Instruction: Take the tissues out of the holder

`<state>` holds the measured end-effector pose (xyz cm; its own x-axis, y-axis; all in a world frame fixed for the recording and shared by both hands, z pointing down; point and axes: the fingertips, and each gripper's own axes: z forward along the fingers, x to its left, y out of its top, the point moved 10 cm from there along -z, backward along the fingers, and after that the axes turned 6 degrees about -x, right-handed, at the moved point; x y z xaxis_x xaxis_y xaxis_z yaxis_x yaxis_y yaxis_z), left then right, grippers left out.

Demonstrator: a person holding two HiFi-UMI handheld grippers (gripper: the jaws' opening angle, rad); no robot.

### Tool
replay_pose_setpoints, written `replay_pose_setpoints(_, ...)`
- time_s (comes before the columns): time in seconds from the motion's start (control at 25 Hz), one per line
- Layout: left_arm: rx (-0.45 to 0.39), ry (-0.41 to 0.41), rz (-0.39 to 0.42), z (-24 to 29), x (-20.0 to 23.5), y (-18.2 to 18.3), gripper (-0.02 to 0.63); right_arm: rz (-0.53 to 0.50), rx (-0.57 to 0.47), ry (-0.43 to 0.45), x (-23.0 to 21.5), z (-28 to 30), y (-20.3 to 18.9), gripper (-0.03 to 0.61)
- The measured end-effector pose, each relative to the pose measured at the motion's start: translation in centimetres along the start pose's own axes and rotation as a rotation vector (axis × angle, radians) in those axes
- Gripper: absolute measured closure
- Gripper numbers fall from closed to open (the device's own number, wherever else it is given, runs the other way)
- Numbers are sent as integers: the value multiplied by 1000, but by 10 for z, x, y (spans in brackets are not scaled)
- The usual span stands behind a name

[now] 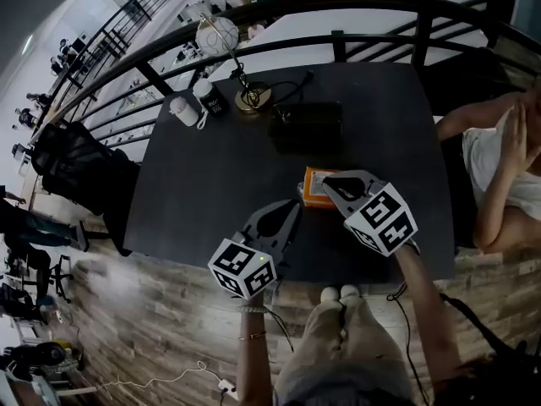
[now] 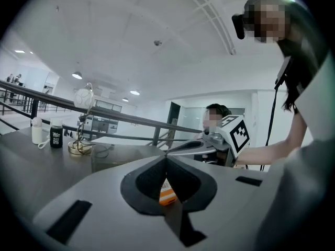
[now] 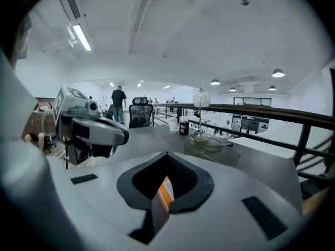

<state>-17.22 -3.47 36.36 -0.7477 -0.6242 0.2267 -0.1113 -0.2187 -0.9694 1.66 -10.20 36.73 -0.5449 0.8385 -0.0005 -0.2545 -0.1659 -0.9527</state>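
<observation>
Right hand-held gripper point(image 1: 326, 183) closed, over flat rectangular orange tissue pack point(image 1: 310, 192)

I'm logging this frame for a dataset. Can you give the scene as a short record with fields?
table: dark top
orange pack: flat on table, in front of dark box
left gripper: shut, empty, beside the pack
right gripper: shut, empty, tips above the pack
far side: lamp, white bottle, dark jar
person: at table's right edge
</observation>
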Motion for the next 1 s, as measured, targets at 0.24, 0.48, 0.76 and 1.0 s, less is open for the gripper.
replay_pose_setpoints(0.24, -70, 2, 42, -11, -15, 24, 606, 48, -141, -53, 17, -22, 26, 566)
replay_pose_setpoints(0.48, -135, -31, 69, -14, -28, 40, 606, 43, -212, -84, 32, -40, 42, 566)
replay_pose_setpoints(0.76, -160, -52, 132, -11, -43, 53, 606, 57, -265, -103, 38, -56, 45, 566)
replay_pose_setpoints(1.0, -173, -53, 135, -9, -45, 54, 606, 72, -289, -107, 35, -60, 40, 566)
